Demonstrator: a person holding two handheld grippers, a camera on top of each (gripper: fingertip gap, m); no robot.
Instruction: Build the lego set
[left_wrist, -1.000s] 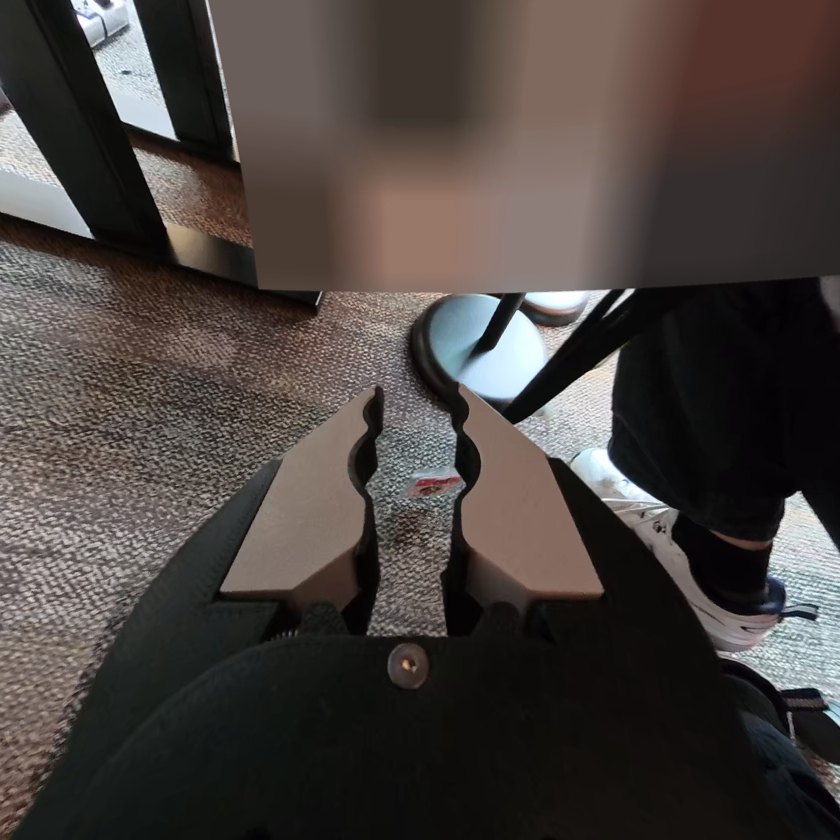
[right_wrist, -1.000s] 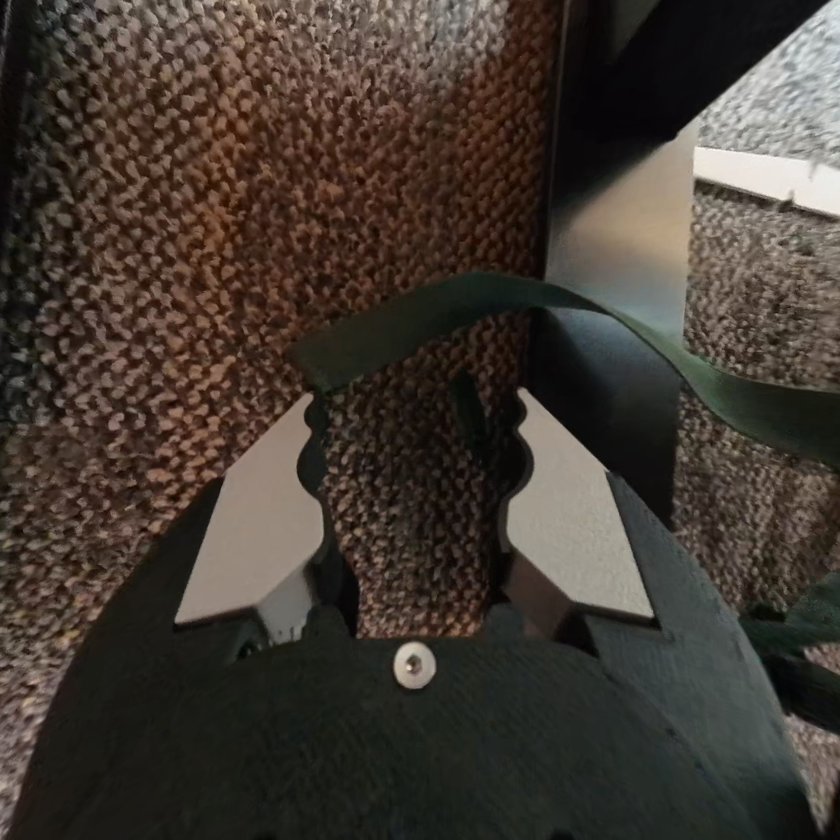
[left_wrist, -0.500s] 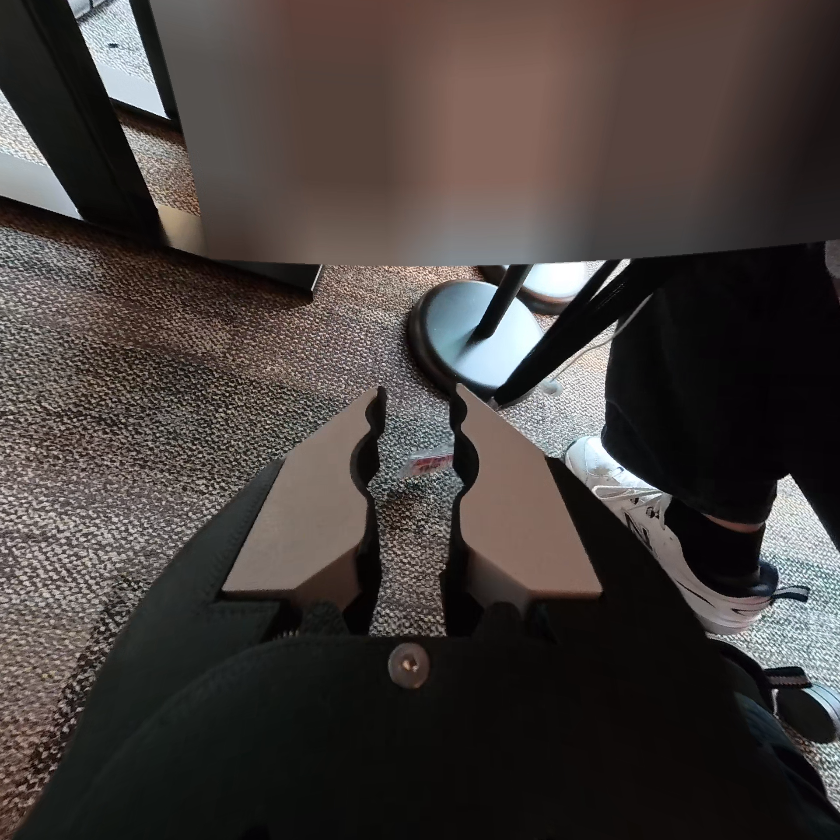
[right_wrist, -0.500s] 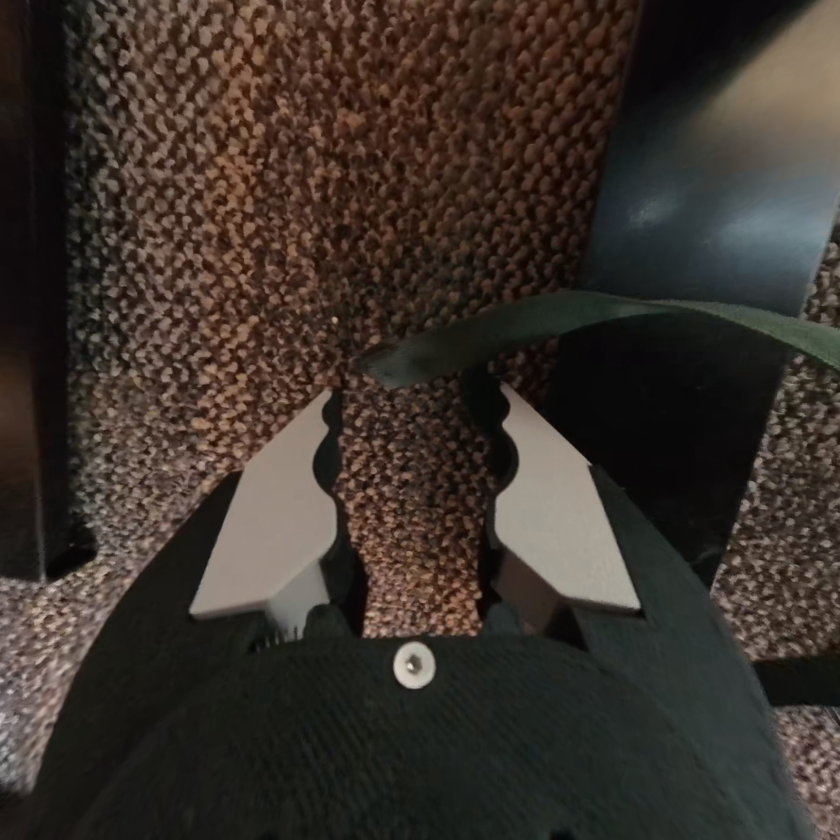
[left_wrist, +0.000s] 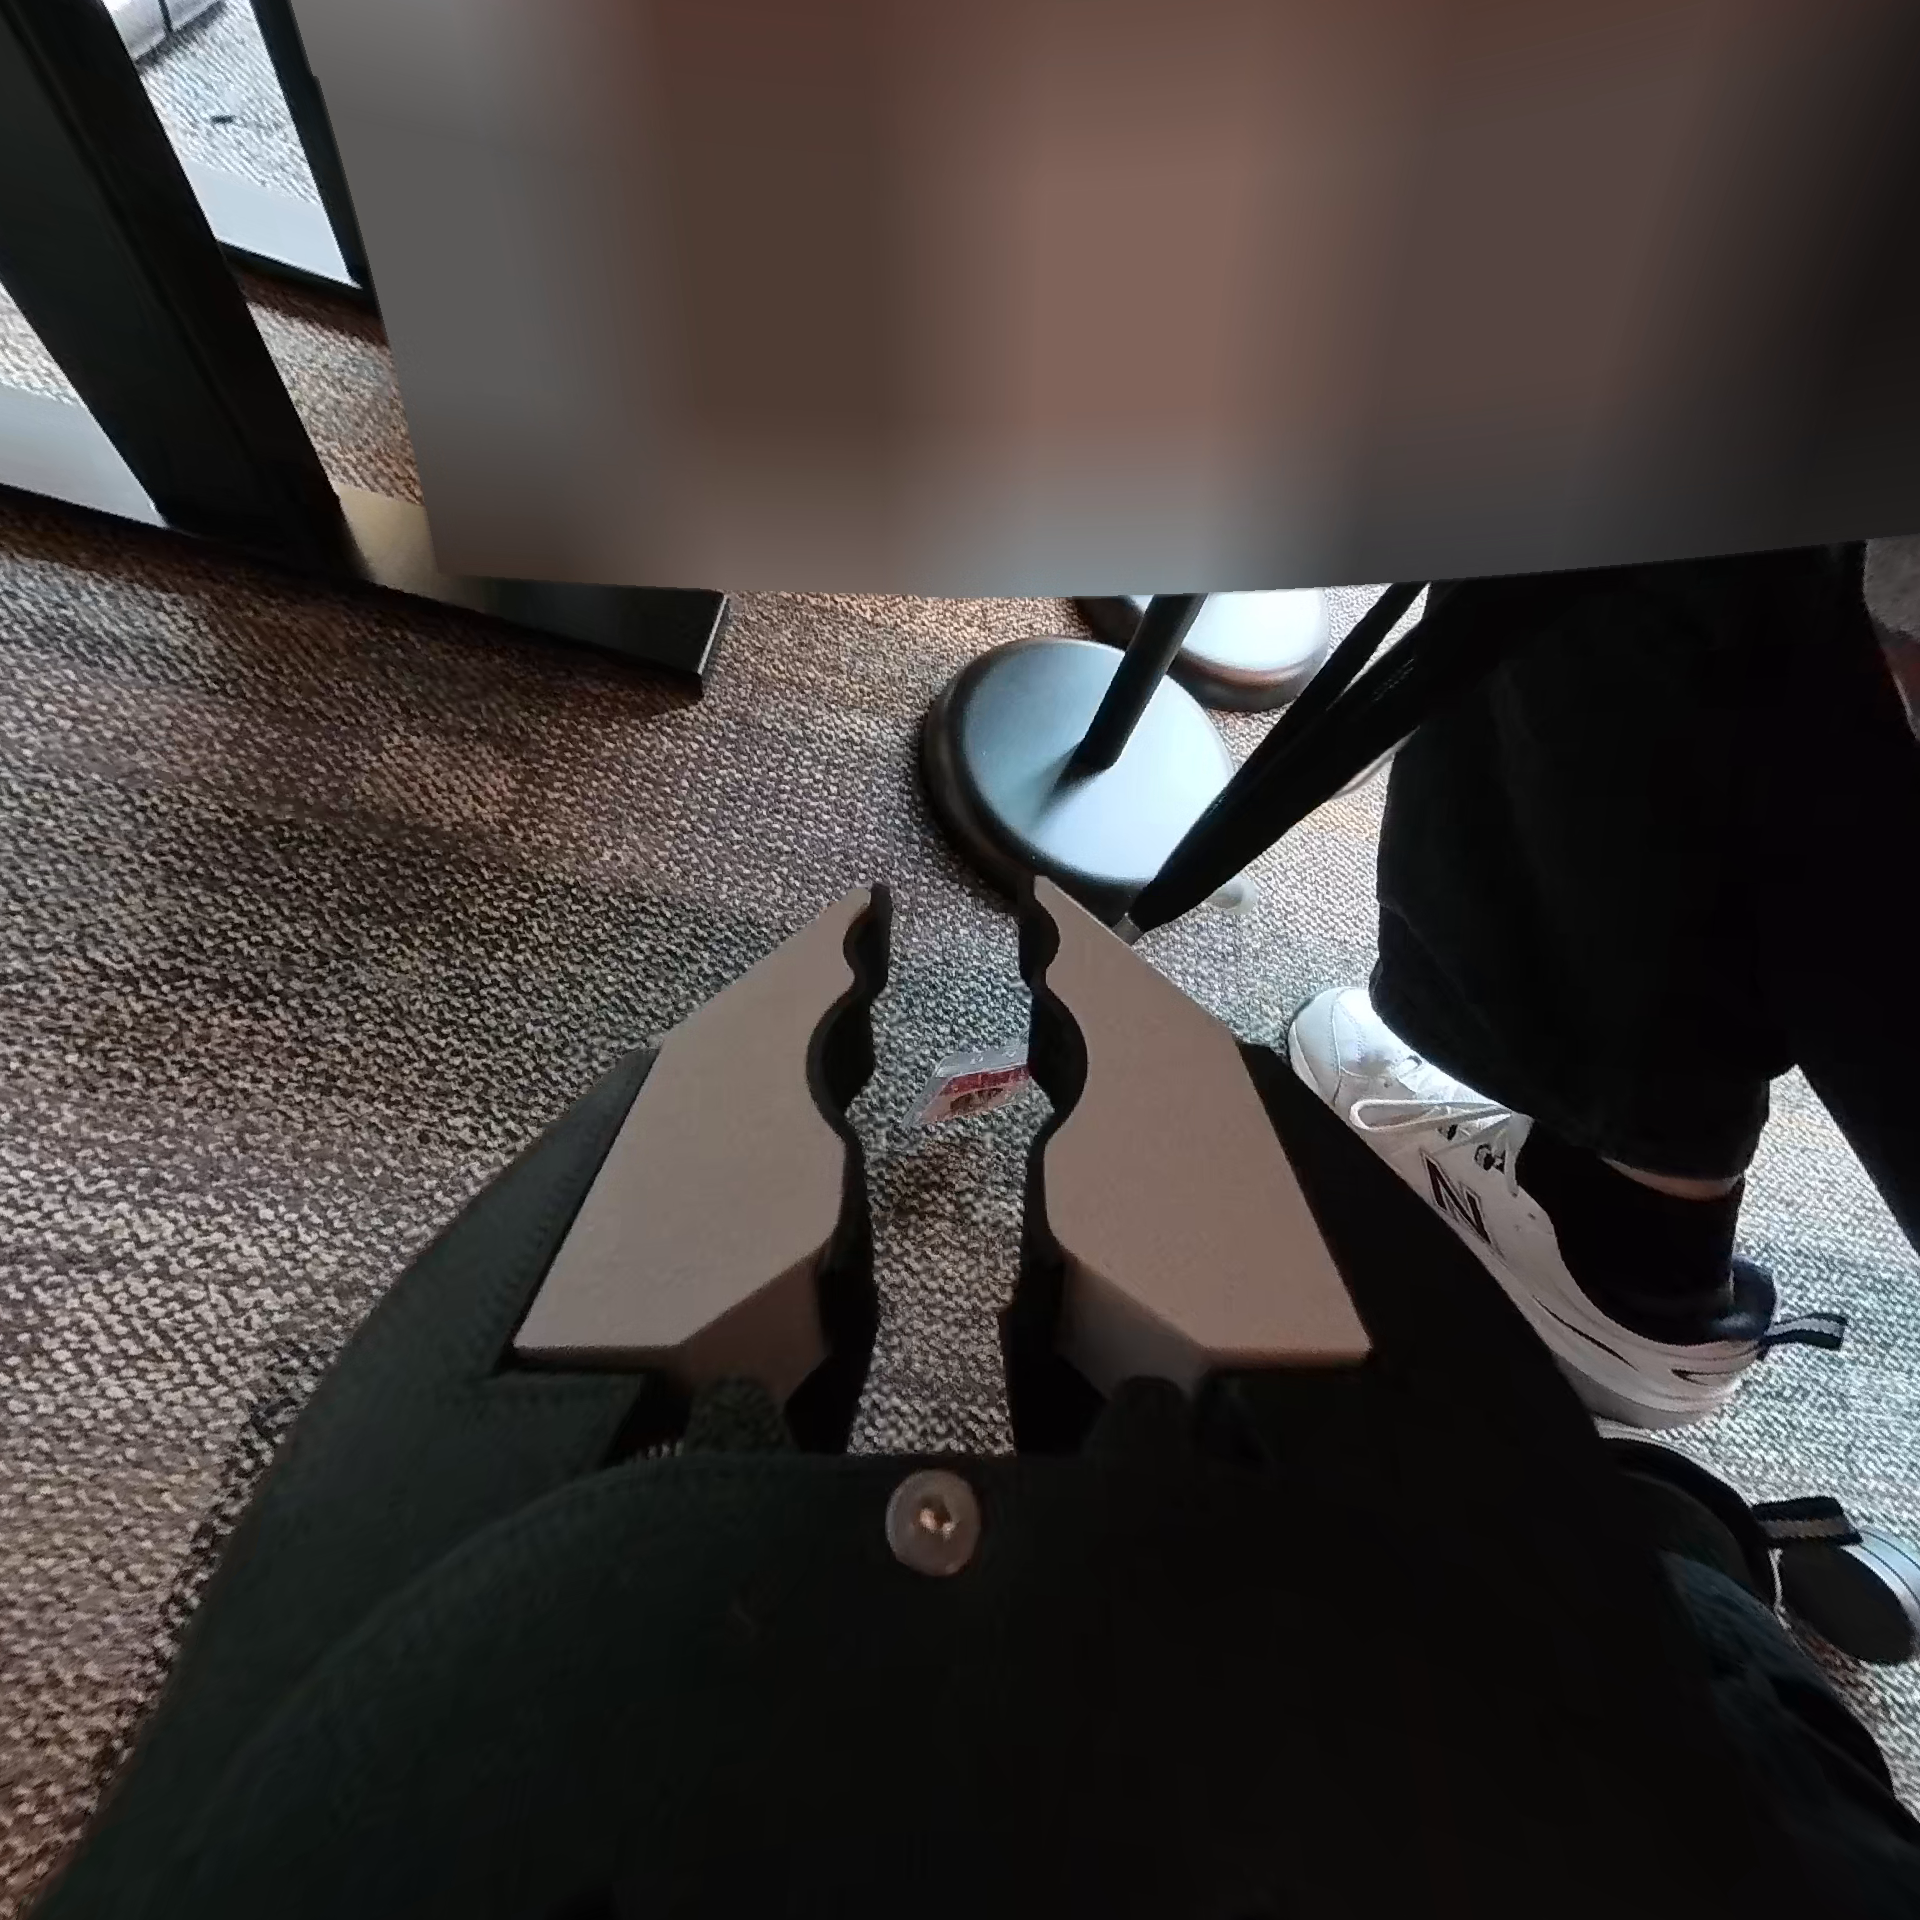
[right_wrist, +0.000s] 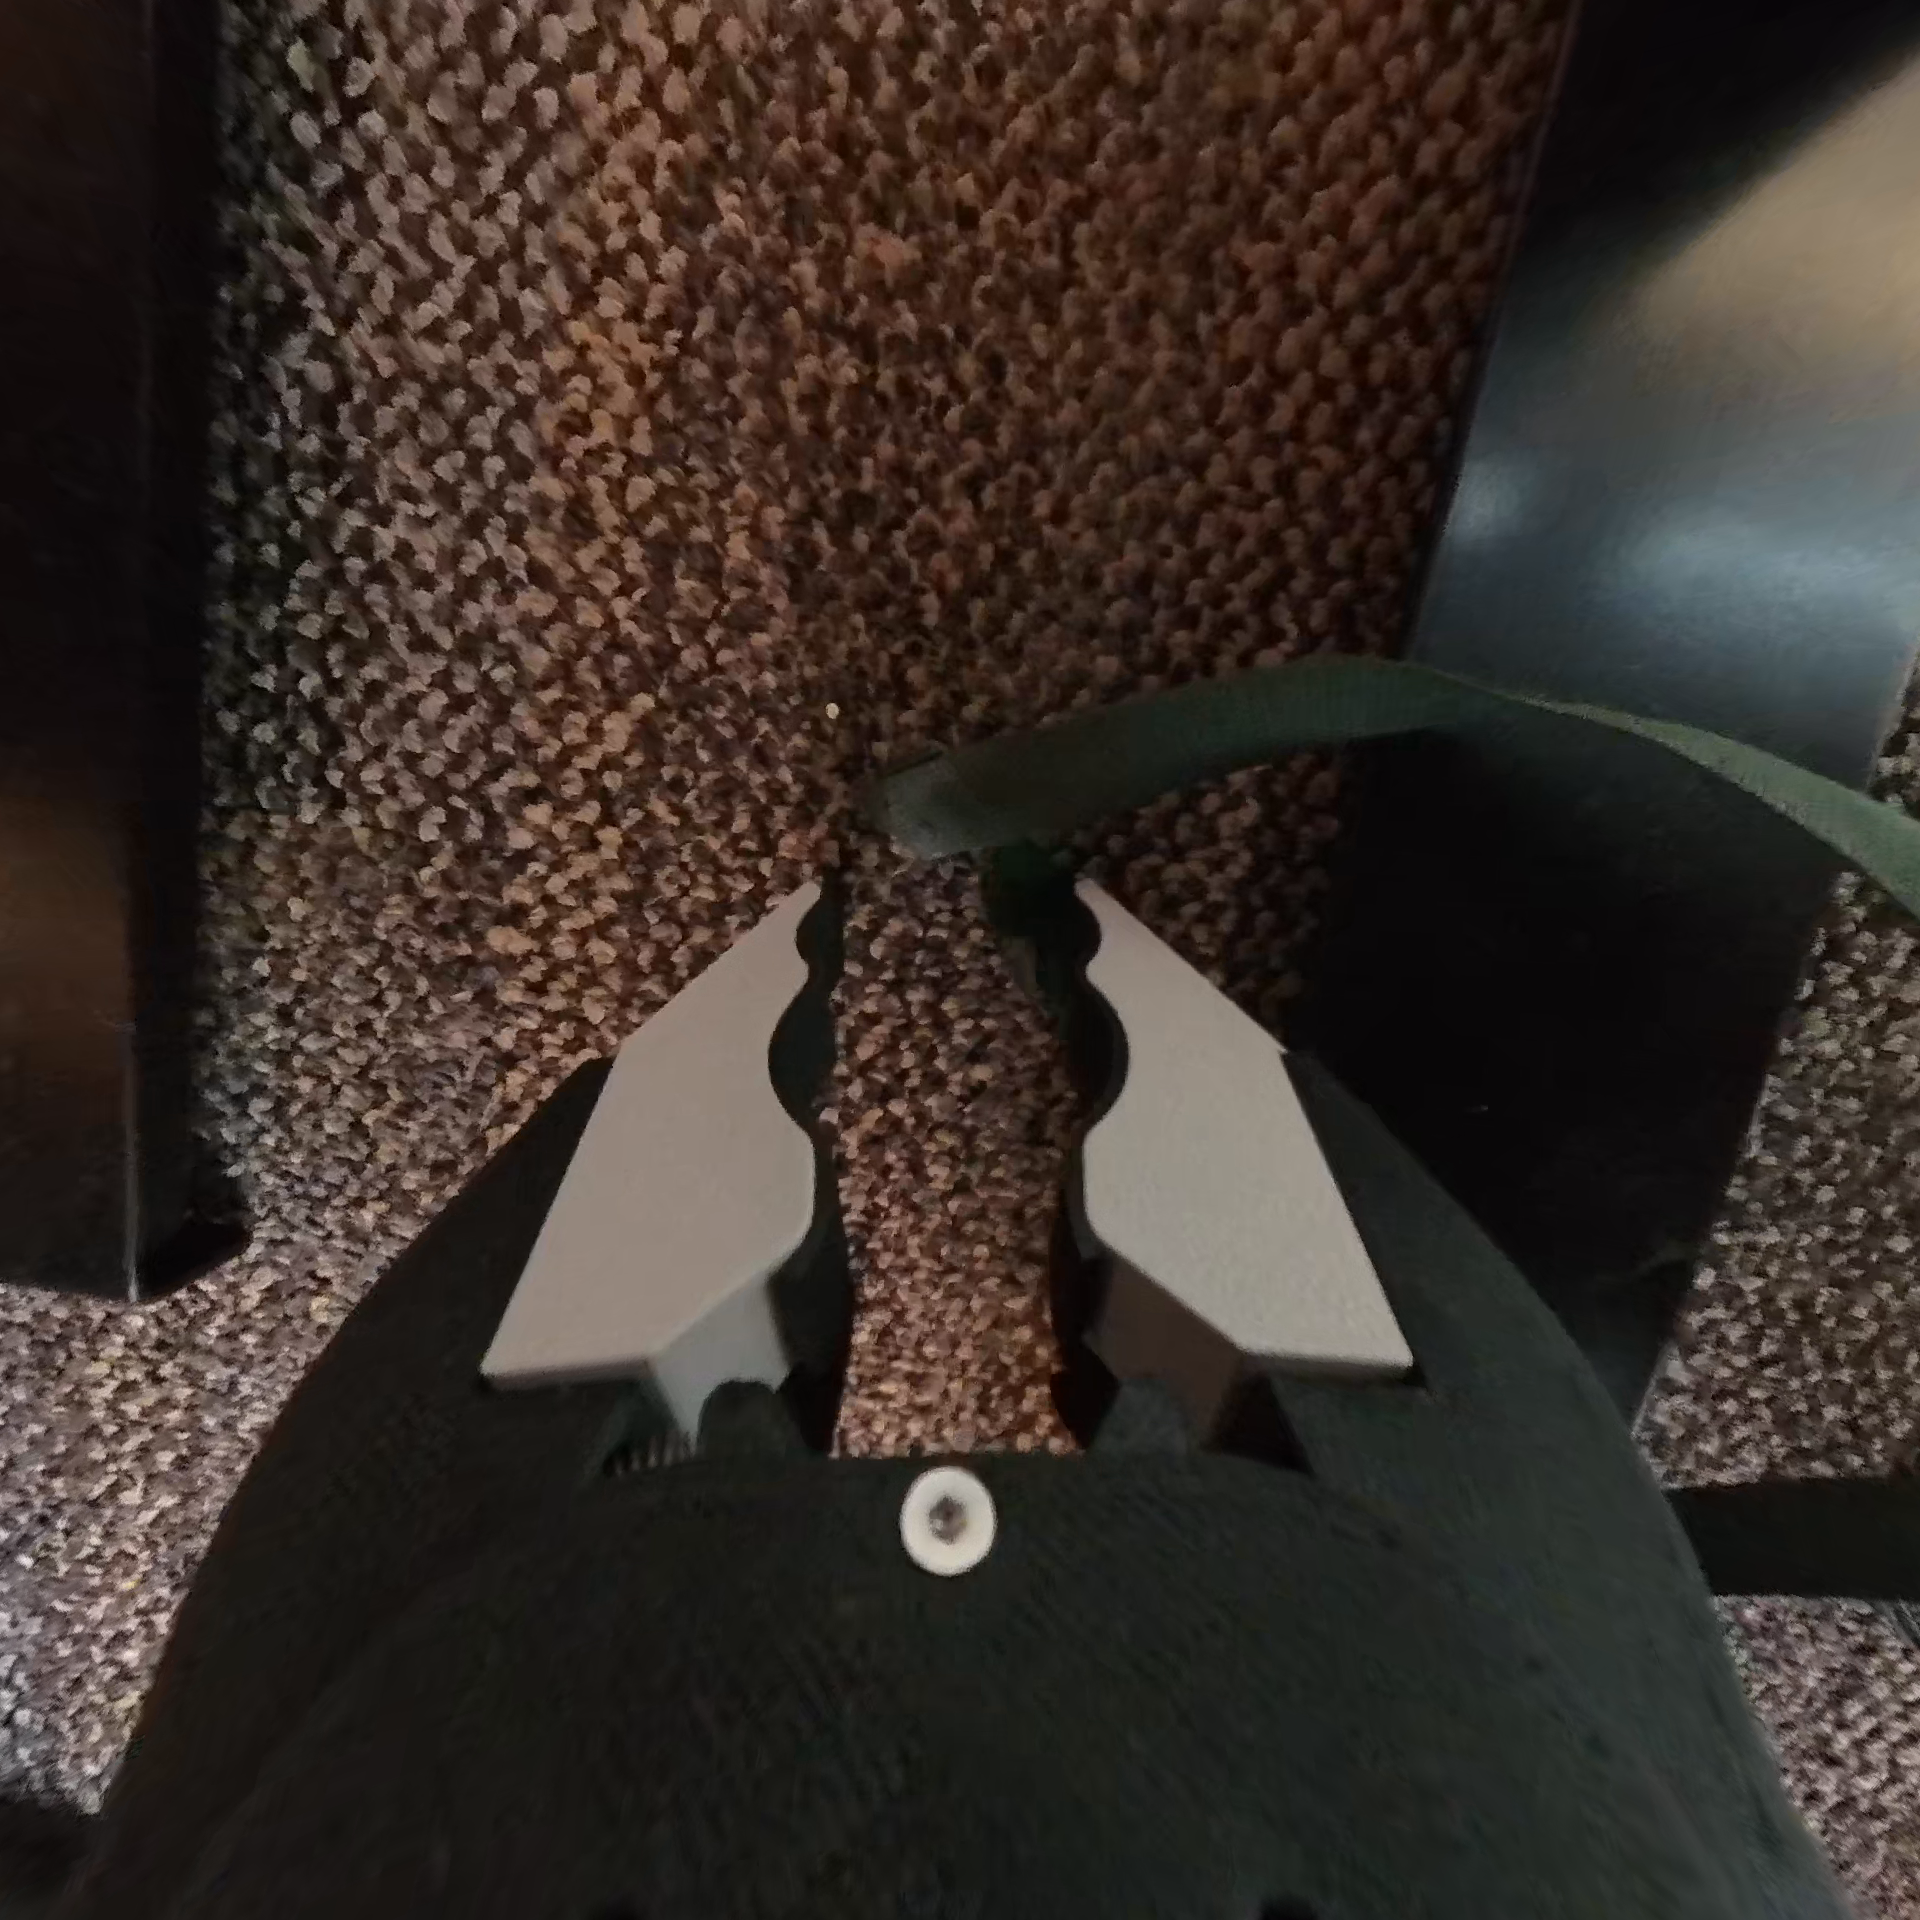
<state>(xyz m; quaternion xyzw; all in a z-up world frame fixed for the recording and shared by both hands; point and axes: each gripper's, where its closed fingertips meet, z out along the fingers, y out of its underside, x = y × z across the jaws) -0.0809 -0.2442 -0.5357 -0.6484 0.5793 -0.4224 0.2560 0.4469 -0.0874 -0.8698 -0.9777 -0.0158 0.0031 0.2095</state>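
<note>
Both my left tongs (left_wrist: 956, 920) and right tongs (right_wrist: 956, 894) gape empty over the carpet (left_wrist: 312, 935). The strap (right_wrist: 1299, 727) just beyond the right tongs could snag them; I see no lego.

Dim warm light, daylight upper left, deep shadows, soft blur, wide-angle edge bending

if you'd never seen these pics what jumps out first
In the left wrist view, the open left claw points down at speckled carpet, with a small red and white packet lying between its fingers. To its right stand a white sneaker and a round grey stand base. The right claw, also open and empty, has a green strap curling past its tips.
</note>
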